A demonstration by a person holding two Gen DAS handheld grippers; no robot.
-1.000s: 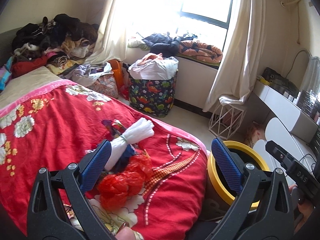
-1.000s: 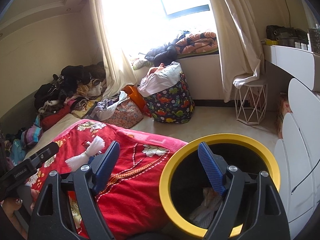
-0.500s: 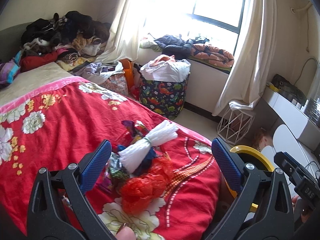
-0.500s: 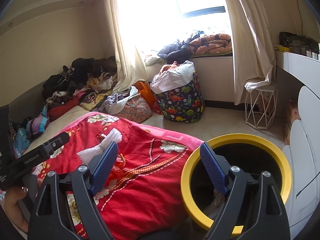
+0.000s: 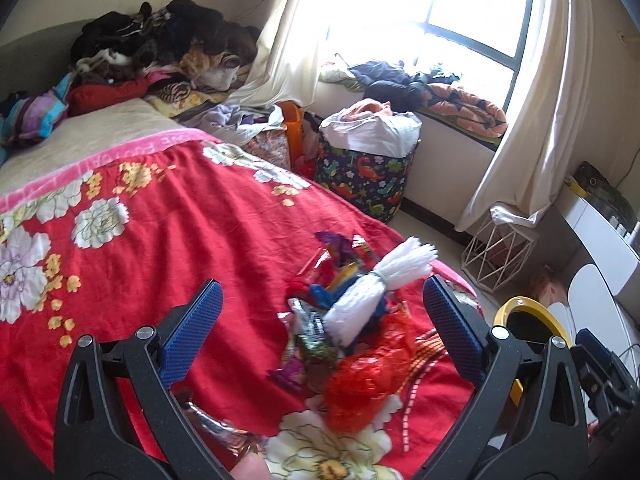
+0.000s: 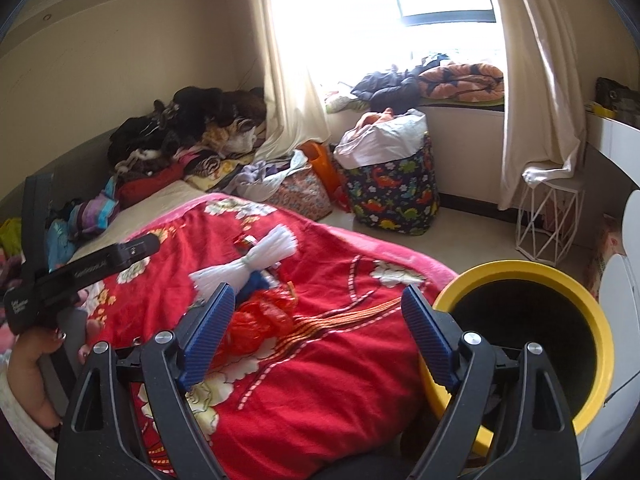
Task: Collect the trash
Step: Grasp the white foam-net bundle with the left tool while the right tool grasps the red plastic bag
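Both tongs swing from bin to bed

We have turned away from the yellow-rimmed black bin [image 6: 524,344], so the red plastic bag [image 5: 362,384] and snack wrappers [image 5: 310,340] now lie between our left tongs [image 5: 320,334]; right tongs [image 6: 316,334], just opened wider, hover empty, both angled downward.

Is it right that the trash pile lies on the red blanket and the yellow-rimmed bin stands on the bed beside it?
Not quite. The trash pile does lie on the red blanket, but the yellow-rimmed bin stands on the floor beside the bed, not on it. The right wrist view shows this best.
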